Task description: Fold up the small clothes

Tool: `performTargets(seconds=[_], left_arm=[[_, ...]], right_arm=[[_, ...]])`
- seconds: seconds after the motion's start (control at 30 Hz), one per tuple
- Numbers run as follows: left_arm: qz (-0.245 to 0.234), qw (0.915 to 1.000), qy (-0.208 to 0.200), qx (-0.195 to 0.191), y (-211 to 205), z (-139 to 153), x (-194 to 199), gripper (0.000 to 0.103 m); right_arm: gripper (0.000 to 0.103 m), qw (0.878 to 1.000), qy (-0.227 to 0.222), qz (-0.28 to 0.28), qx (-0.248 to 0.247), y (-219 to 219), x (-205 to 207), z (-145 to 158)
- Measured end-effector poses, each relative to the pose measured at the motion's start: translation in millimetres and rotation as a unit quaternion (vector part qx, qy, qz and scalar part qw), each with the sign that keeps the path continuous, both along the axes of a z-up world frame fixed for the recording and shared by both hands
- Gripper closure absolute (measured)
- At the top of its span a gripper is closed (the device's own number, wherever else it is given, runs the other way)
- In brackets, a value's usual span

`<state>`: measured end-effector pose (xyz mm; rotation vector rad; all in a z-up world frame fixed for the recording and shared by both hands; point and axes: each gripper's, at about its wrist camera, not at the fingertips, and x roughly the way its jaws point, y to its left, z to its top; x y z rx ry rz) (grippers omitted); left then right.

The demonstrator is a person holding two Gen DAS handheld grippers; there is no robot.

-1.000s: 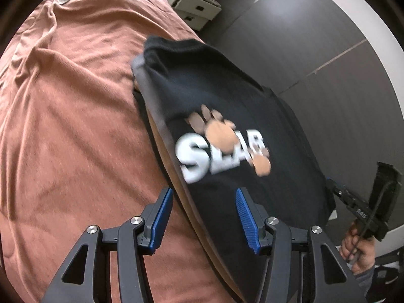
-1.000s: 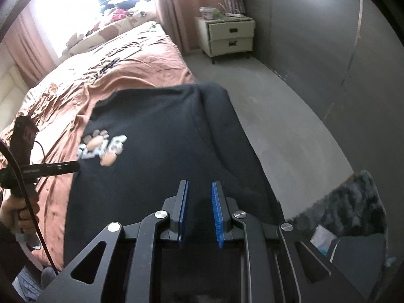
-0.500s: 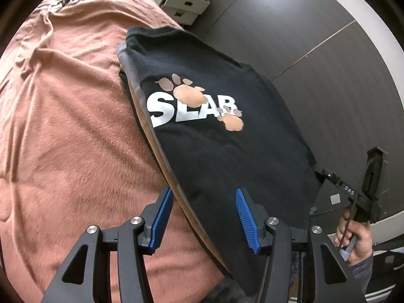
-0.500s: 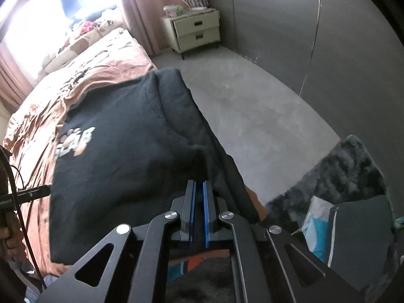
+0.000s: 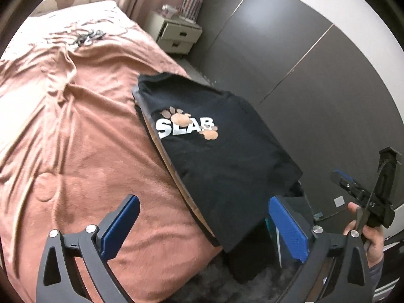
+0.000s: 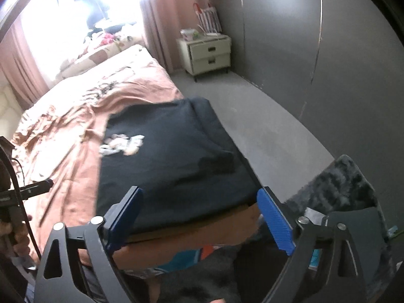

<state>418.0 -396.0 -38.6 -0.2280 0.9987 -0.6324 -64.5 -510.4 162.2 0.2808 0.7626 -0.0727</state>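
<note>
Black T-shirt (image 5: 217, 156), soft, flat, rust bedspread (image 5: 75, 139)

We see both pictures bent by the fisheye lens, with straight wall lines curving and a black ring closing the corners. In the right wrist view, daylight pours from the window (image 6: 75, 12) at the top left and burns out to white, washing the head of the bed (image 6: 63, 136) in glare. The dark wall (image 6: 328, 50) stays dim. The print on the black shirt (image 6: 171, 161) smears with motion blur there, while in the left wrist view the shirt (image 5: 222, 156) and its letters read sharper. That view is evenly and softly lit, with gentle shadows in the bedspread folds.
</note>
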Motion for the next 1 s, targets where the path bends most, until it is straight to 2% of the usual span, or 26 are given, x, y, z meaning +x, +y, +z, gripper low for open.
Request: performTargets(seconds=[0.17, 0.53, 1.0], left_arm=[[0.013, 0.9995, -0.027, 0.004, 28, 26, -20, 0.000], [0.053, 0.9957, -0.076, 0.000, 109, 74, -79, 0.000], [0.077, 0.9898, -0.118, 0.017, 205, 102, -136, 0.000]], right_arm=[[0.000, 1.000, -0.020, 0.007, -0.008, 24, -23, 17], [0.000, 0.999, -0.036, 0.026, 0.005, 57, -50, 27], [0.000, 0.997, -0.068, 0.037, 0.013, 132, -89, 46]])
